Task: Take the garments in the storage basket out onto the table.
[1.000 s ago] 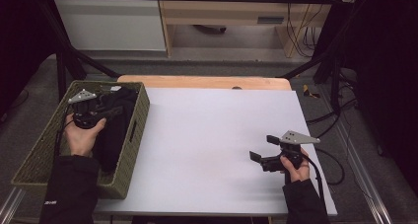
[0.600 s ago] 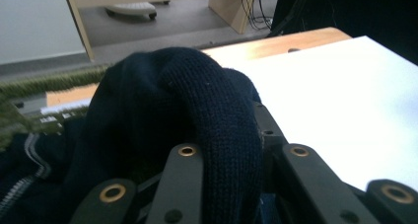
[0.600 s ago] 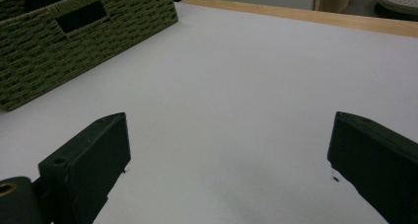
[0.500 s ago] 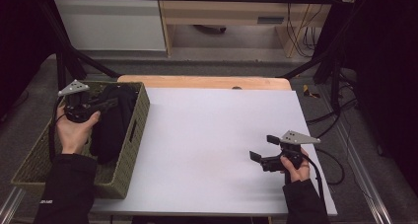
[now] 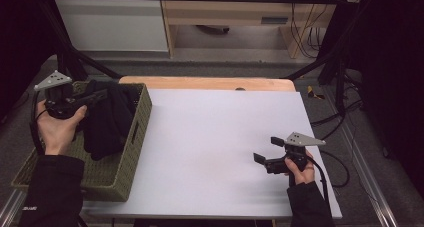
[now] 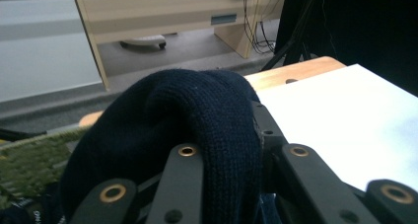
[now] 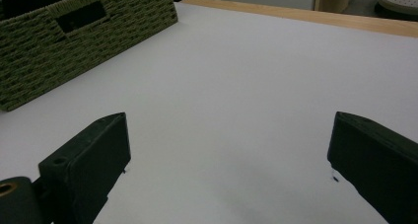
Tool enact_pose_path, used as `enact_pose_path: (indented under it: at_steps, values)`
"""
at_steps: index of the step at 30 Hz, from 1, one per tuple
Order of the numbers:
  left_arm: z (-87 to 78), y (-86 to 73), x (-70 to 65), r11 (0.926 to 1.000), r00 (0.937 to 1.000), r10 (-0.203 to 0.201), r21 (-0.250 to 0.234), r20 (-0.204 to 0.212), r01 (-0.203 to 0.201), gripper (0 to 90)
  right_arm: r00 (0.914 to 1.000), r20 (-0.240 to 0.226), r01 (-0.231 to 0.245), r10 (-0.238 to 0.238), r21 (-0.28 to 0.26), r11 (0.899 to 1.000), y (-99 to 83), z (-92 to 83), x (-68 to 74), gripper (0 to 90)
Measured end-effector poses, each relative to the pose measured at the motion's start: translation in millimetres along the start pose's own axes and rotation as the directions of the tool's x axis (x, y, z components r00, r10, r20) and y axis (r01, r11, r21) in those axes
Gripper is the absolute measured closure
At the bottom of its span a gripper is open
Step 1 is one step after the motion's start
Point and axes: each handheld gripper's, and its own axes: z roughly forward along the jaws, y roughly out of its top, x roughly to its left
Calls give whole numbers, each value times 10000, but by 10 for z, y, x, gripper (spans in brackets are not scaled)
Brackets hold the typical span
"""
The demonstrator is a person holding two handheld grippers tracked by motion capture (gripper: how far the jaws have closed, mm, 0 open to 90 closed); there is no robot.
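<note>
- Left gripper (image 5: 92,98) is clamped on a dark knit garment (image 5: 107,119); the left gripper view shows the navy knit (image 6: 197,120) bunched between both jaws (a thick fold, so the jaws aren't fully together).
- Landmark is the green woven basket (image 5: 131,159). The garment is partly lifted above its far end, with the rest hanging down inside.
- Right gripper (image 5: 267,152) sits well to the right of the basket, low over the white table (image 5: 210,137). Its jaws are spread wide with nothing between them (bare table in the gap in the right gripper view).
- Step in hand, as I read it: pull the garment out of the basket.
- To do it well, lift straight up until the trailing cloth clears the basket rim, then carry it right over the table. Don't drag sideways early, since the knit may snag on the weave or tip the basket.
- Keep the clamp firm; only 1 fold is gripped, so slipping is a risk.
- Against the 2 earlier frames, the left gripper has risen from down inside the basket to above its rim, taking the cloth up with it. Right gripper hasn't moved.
</note>
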Motion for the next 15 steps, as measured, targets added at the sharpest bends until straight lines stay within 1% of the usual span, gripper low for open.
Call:
enact_pose_path:
  at_steps: [8,15]
  values:
    - [-162,150,-39,9990,9998,209,-393,-62,-211,780,10000,1,-21,21,-4,10000,-2,8,-1,28]
    - [-272,270,-73,9971,9995,293,-698,-87,-298,780,10000,-53,-33,33,-1,10000,1,9,5,28]
